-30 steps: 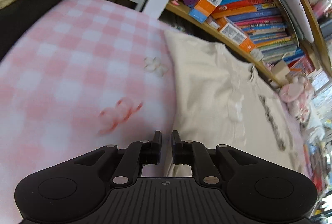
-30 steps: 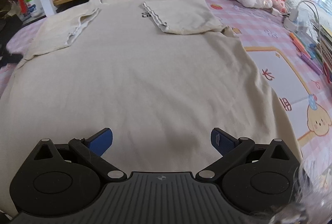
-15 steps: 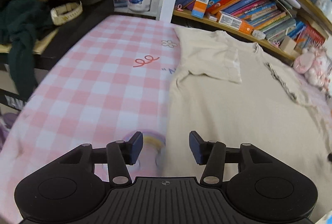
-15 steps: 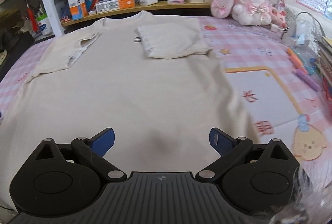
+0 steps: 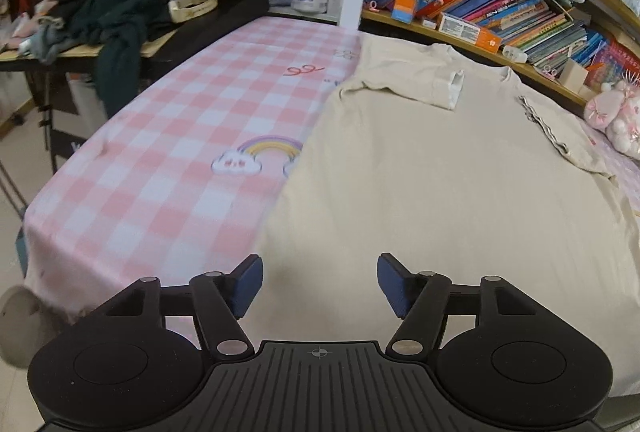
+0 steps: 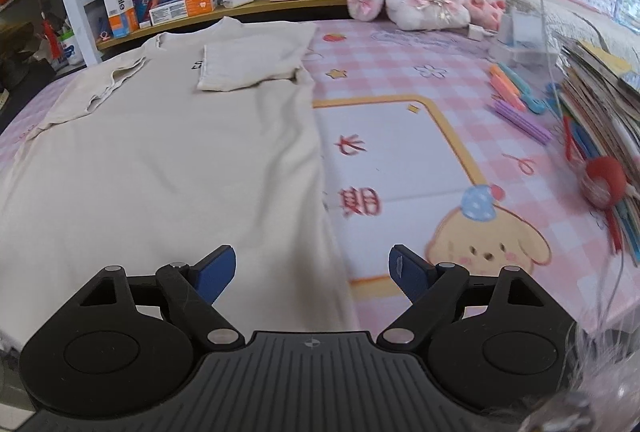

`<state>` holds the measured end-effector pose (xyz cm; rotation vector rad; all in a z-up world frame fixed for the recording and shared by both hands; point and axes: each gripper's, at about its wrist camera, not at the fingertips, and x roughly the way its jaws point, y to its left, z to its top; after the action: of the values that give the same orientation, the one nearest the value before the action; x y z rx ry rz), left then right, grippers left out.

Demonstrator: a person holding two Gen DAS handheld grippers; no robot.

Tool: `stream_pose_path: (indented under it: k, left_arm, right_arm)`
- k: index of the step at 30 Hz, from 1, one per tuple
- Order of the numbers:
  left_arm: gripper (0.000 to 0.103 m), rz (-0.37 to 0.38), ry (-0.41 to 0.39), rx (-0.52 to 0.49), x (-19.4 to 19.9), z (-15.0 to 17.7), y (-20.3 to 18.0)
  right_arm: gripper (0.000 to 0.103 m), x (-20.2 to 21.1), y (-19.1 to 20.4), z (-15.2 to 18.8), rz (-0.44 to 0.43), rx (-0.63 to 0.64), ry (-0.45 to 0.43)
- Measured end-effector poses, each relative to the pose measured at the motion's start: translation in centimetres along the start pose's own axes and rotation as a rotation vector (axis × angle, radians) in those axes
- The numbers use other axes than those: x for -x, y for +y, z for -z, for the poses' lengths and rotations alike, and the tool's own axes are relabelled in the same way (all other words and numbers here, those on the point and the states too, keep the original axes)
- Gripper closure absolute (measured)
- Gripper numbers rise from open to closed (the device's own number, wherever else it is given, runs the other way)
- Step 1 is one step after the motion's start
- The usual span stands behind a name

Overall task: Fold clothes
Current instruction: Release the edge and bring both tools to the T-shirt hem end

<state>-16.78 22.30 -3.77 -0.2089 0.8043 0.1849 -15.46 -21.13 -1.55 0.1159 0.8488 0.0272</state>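
We hold the left gripper [image 5: 320, 282] and right gripper [image 6: 312, 272] spread wide and empty above the hem corners of the cream T-shirt [image 6: 160, 160], which lies flat lengthwise on the pink checked tablecloth [image 5: 160, 152], sleeves folded inward, collar toward the bookshelf [image 6: 240, 4].

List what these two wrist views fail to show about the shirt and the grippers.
- Bottom hem of the cream T-shirt: hidden behind the left gripper body in the left wrist view, and behind the right gripper in the right.
- Print near the collar: mostly covered by the folded-in sleeve.
- Height of the open fingers above the cloth: cannot be told in either view.
- The hands holding both grippers: out of frame.
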Motion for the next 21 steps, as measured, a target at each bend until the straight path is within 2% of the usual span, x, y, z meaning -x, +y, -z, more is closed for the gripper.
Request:
stream_pose_path:
  k: [3,11,21]
  left_arm:
    - [0.038,-0.019,0.01,-0.01,0.7,1.3,-0.5]
    - [0.039,-0.026,0.05,-0.019,1.8,3.3,0.3]
    - [0.04,-0.014,0.072,-0.021,2.7,4.4,2.0]
  right_arm:
    - [0.02,0.8,-1.1,0.9,-0.023,-0.015,0.01]
    - [0.042,2.7,-3.7,3.2,-0.083,-0.054,0.043]
    - [0.049,3.7,-4.7,4.3,-0.146,-0.131,0.118]
